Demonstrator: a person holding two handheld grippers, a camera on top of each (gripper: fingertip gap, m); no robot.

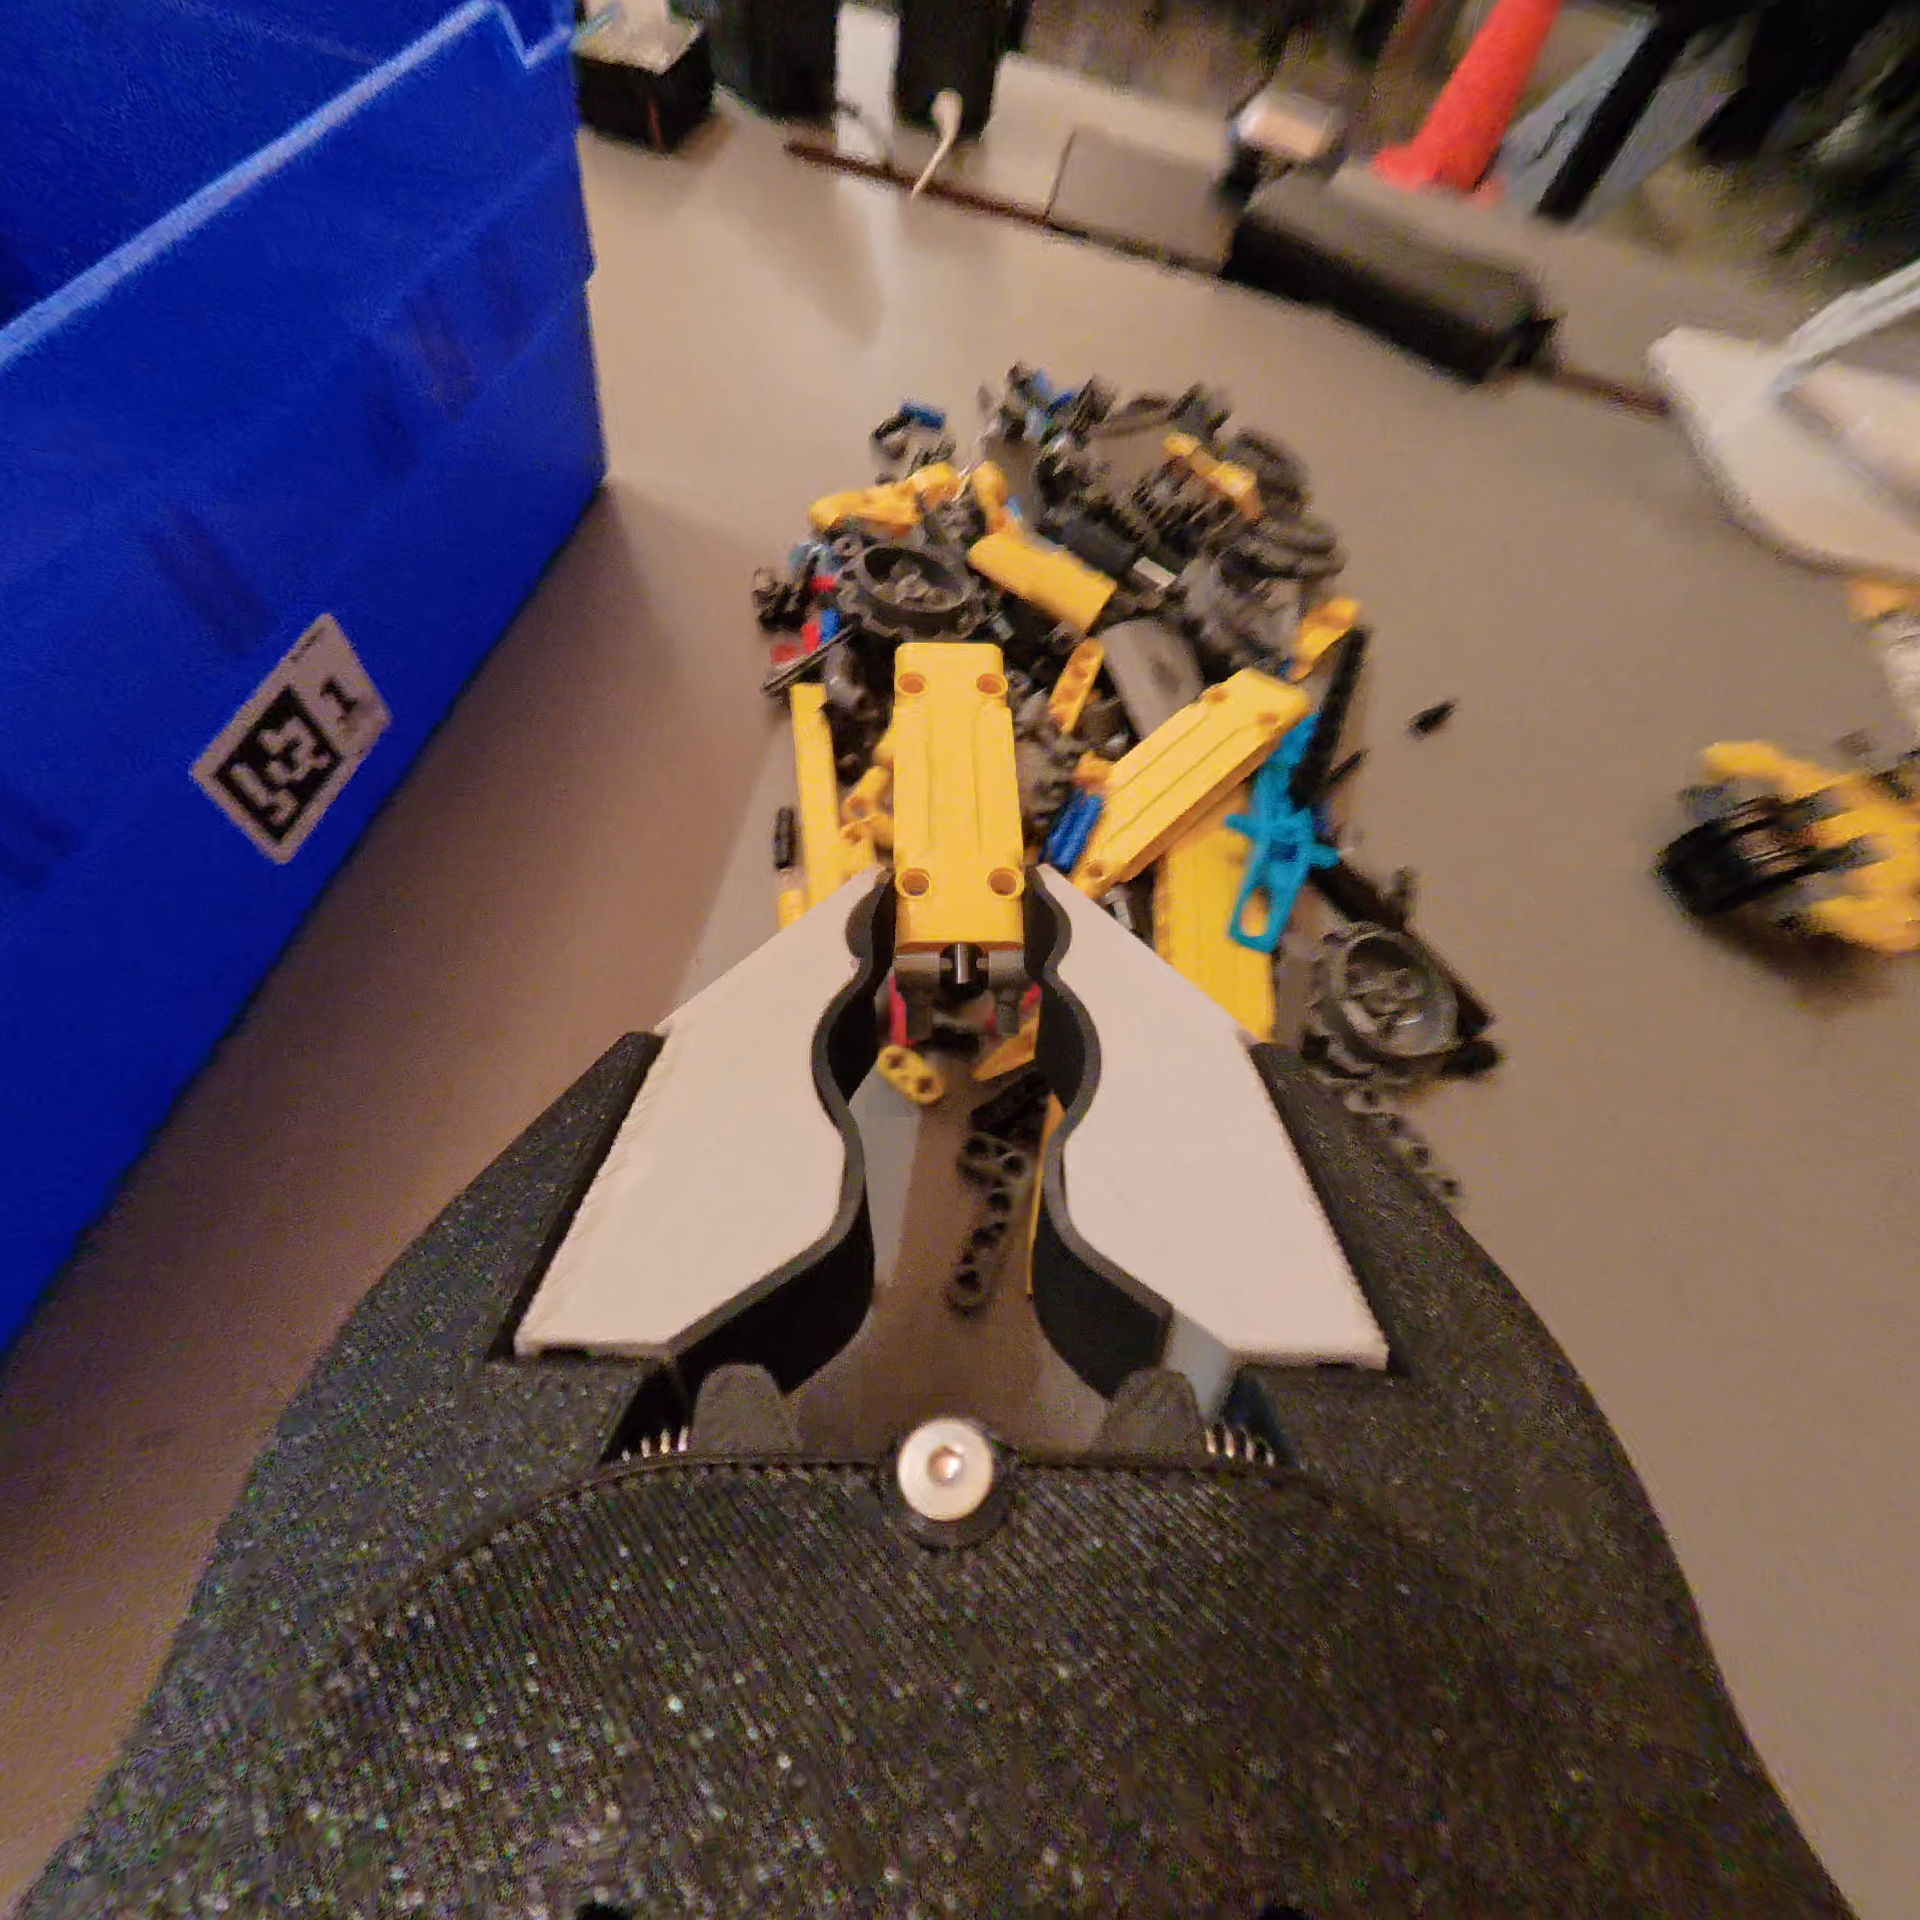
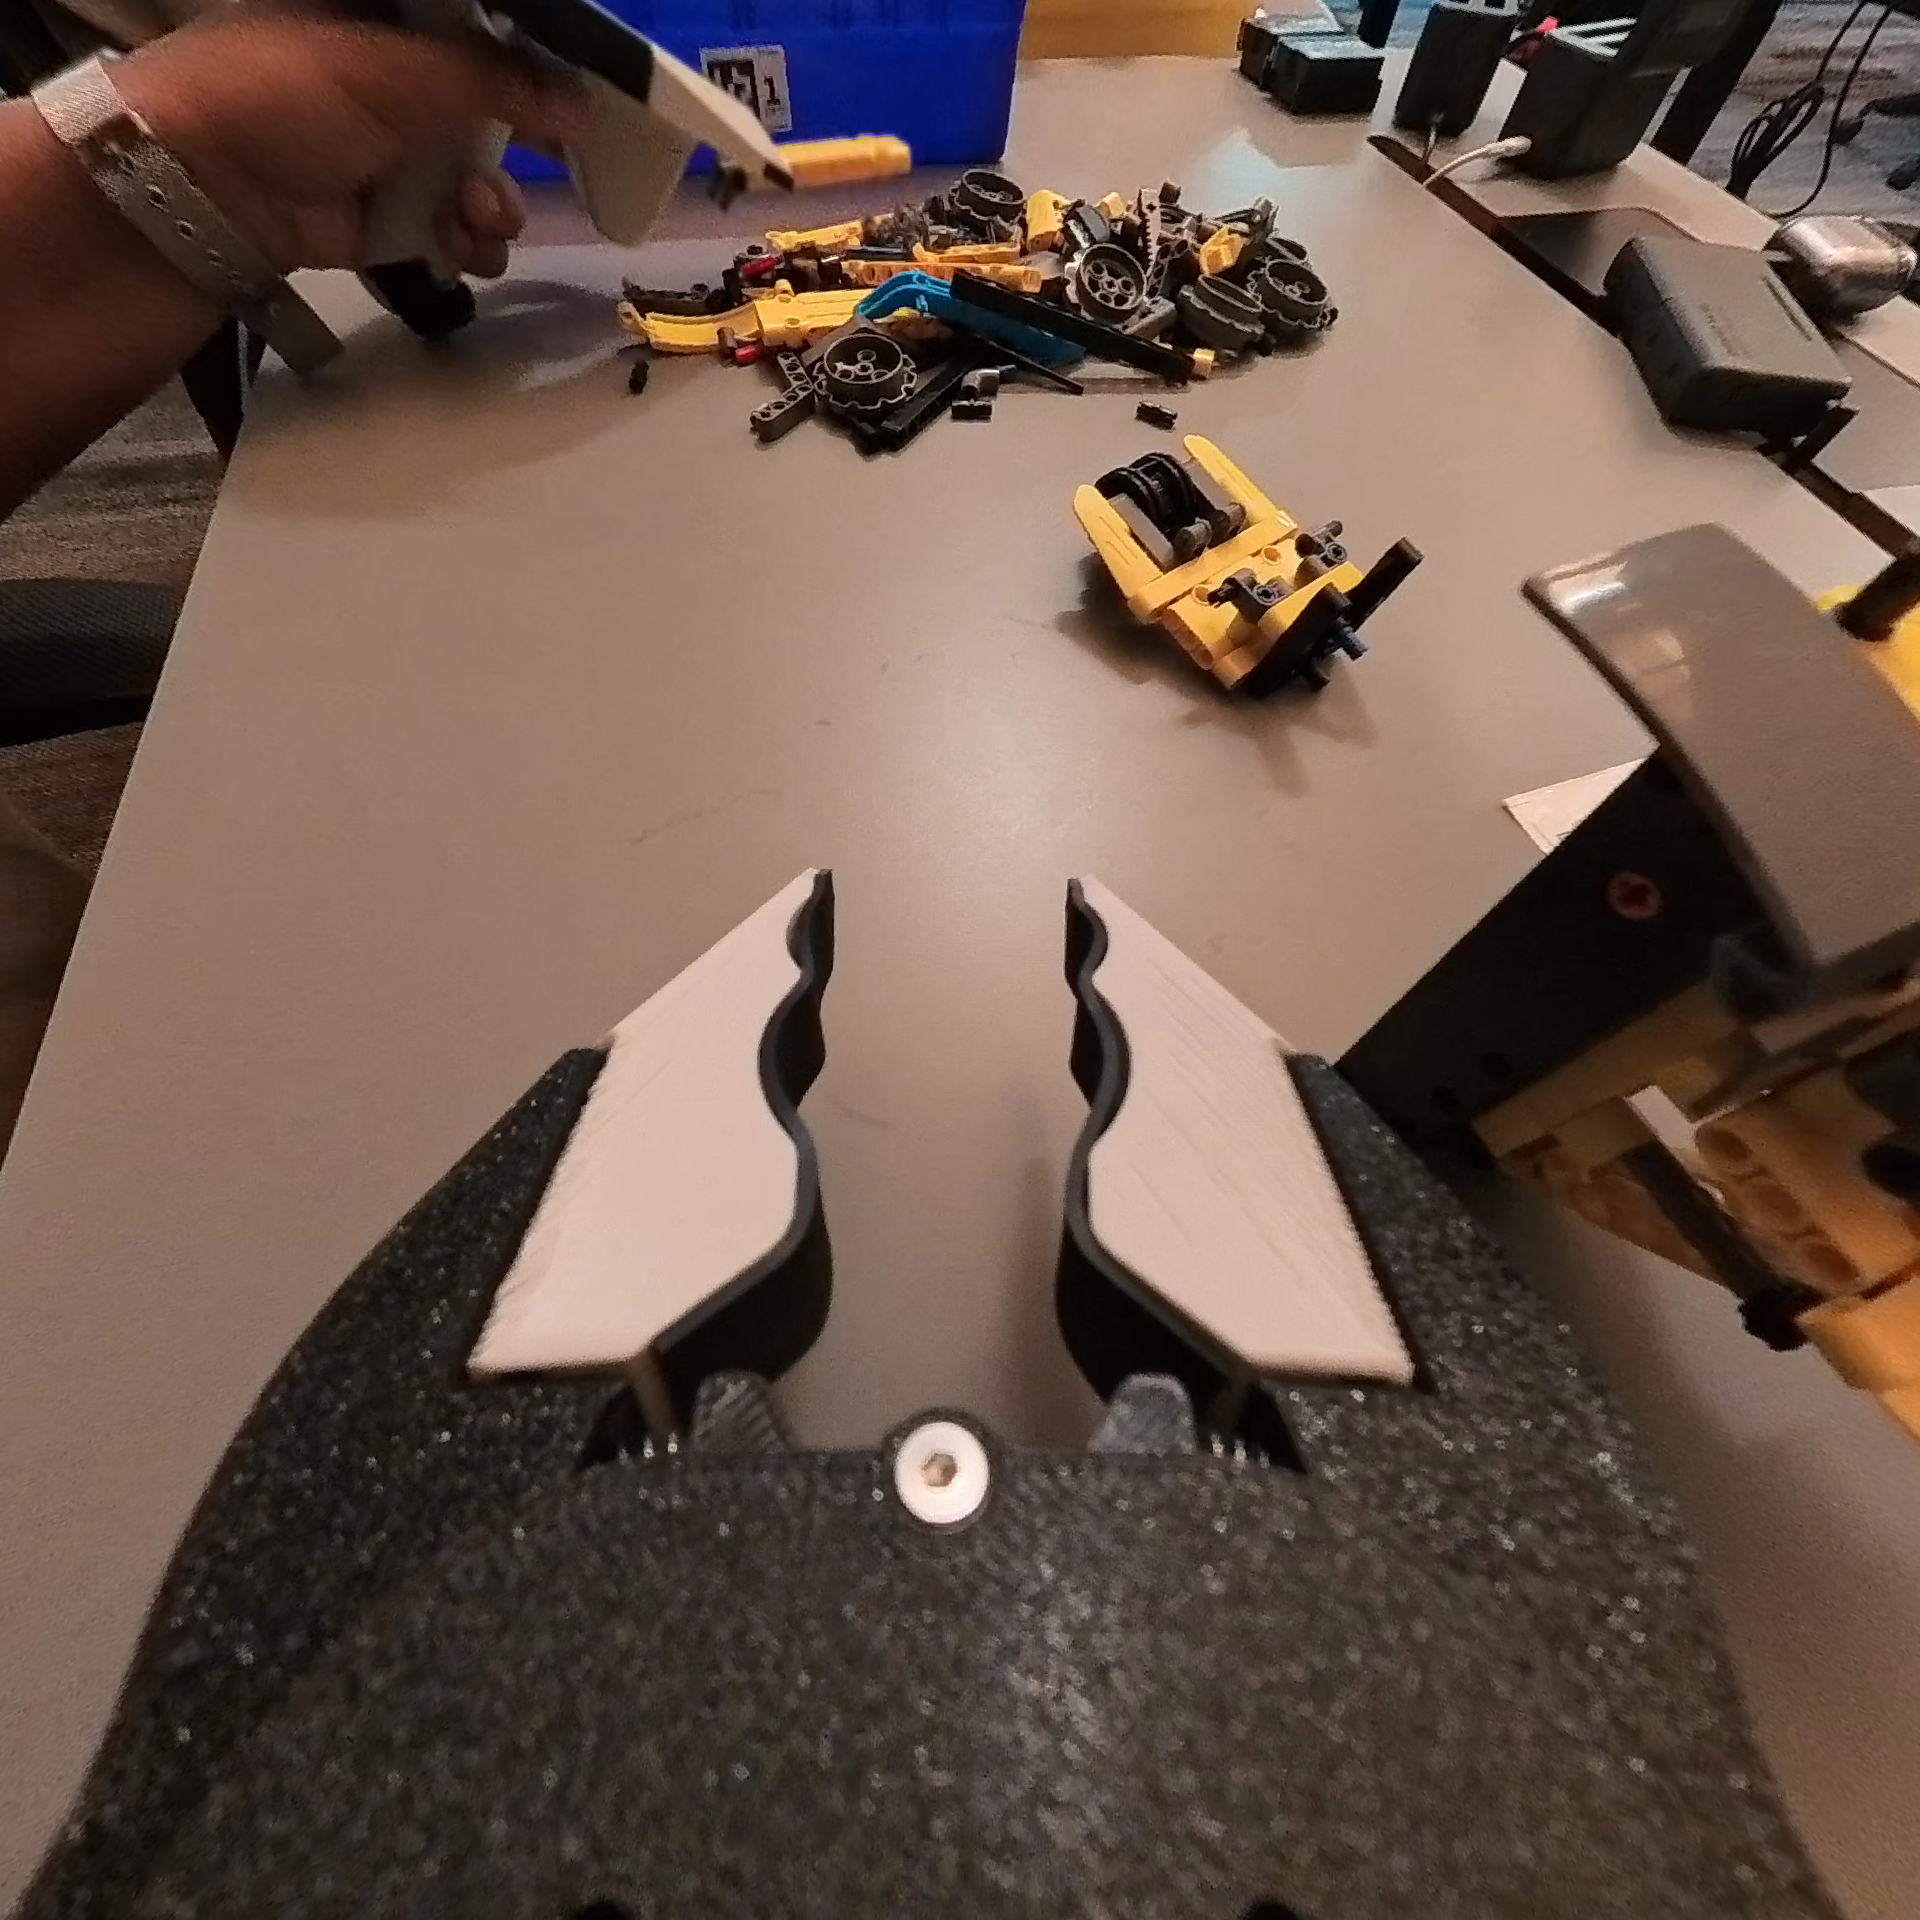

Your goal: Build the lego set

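Note:
My left gripper (image 1: 958, 914) is shut on a long yellow panel piece (image 1: 954, 790) and holds it above a pile of yellow, black and teal building parts (image 1: 1101, 644). In the right wrist view the left gripper (image 2: 774, 175) shows at the top left, held by a hand (image 2: 312, 177), with the yellow panel piece (image 2: 847, 156) sticking out of its tip over the pile (image 2: 997, 281). My right gripper (image 2: 948, 904) is open and empty, low over bare table. A small yellow and black assembly (image 2: 1236, 566) lies ahead of it to the right.
A blue bin (image 1: 260, 468) with a white tag stands left of the pile and shows at the back in the right wrist view (image 2: 894, 73). A larger grey and yellow built model (image 2: 1714, 935) is close on the right. Black boxes (image 2: 1725, 332) and cables line the far table edge. My hands' fingertips stand some 35 centimetres from each other.

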